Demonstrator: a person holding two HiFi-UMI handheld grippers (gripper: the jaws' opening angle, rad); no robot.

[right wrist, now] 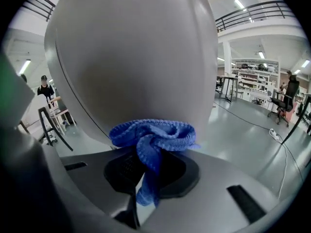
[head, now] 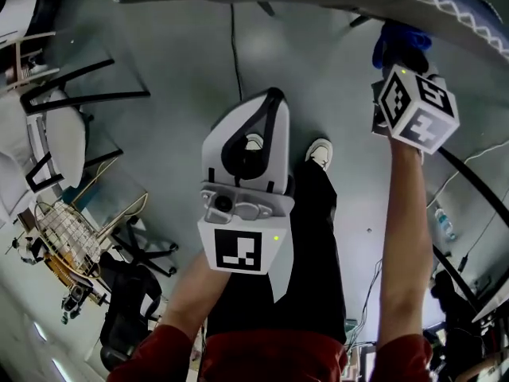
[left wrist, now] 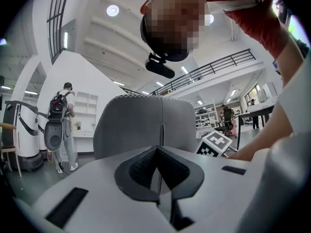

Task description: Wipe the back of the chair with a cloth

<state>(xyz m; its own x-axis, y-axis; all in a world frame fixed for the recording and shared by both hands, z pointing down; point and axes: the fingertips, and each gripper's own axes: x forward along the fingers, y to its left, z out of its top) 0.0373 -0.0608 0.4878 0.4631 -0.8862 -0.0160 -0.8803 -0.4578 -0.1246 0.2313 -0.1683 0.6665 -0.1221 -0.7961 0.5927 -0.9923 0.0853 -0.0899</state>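
Blue cloth (right wrist: 153, 135) in right gripper (right wrist: 148, 171) meets chair back (right wrist: 136, 57); open floor (right wrist: 243, 130) beside.

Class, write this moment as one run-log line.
right tongs: shut on cloth | cloth: blue, at chair back | left tongs: shut, empty

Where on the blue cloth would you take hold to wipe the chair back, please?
Pinch the blue cloth by its gathered middle, coming from the side away from the chair back, as the right gripper does: the bunched folds bulge past the jaws toward it.
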